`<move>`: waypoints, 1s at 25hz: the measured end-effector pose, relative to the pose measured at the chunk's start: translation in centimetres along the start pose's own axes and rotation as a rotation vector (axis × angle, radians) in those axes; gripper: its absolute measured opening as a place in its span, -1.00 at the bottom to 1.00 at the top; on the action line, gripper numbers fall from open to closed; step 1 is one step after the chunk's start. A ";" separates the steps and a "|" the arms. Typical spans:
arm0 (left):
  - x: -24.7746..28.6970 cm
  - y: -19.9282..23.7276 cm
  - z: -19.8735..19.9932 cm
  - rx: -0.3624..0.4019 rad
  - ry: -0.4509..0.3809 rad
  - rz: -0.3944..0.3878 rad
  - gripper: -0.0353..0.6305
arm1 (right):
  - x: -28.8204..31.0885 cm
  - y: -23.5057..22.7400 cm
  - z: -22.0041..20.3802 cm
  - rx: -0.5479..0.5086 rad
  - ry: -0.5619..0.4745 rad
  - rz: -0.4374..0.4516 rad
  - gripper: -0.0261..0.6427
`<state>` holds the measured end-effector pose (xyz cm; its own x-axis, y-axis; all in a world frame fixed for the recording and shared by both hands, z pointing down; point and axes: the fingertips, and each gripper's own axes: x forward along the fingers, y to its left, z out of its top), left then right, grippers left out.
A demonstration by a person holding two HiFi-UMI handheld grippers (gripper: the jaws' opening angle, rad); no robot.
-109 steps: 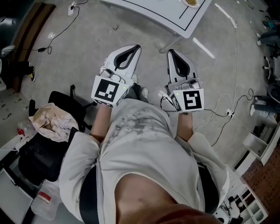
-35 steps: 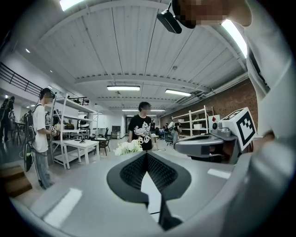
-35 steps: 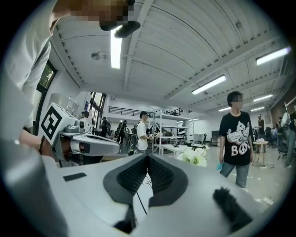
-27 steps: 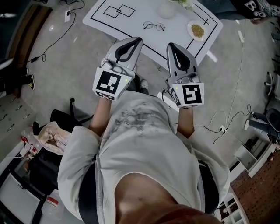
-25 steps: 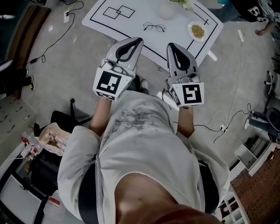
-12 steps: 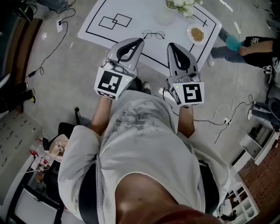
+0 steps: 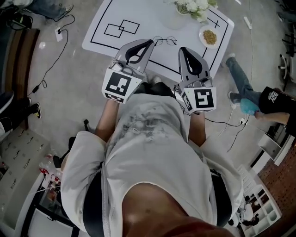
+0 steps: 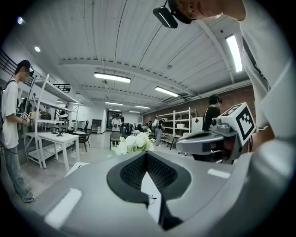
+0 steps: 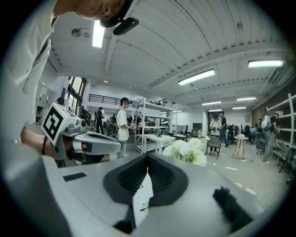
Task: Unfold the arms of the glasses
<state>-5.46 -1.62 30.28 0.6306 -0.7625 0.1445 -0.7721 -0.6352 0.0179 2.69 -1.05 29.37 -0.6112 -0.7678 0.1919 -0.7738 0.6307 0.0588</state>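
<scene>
My left gripper [image 7: 149, 43] and right gripper [image 7: 181, 49] both had jaws pressed fully together, holding nothing; the glasses [image 7: 165, 40] lay on the worktop [image 7: 152, 18] just ahead, between the tips. Going in closed, I risked shoving the thin frame away.

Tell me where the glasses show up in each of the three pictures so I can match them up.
Head view: the glasses lie on the white table, near the top centre.
Left gripper view: the glasses are small, low centre, seen through the gap between the jaws.
Right gripper view: the glasses are low centre, again through the gap between the jaws.
Shared landmark: the white flowers, beyond the glasses.
</scene>
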 end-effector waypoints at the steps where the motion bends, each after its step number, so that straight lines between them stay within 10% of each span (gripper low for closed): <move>1: 0.2 -0.1 -0.1 0.006 0.004 -0.013 -0.87 | 0.1 -0.1 -0.2 -0.001 0.007 -0.005 -0.87; 25: 7.0 0.6 -3.4 0.042 0.098 -0.115 -0.87 | 3.1 -4.6 -4.5 0.010 0.118 -0.007 -0.87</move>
<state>-1.79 -6.96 34.63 0.7021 -0.6704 0.2401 -0.6903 -0.7235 -0.0014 5.05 -5.83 34.09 -0.5824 -0.7534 0.3052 -0.7801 0.6236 0.0506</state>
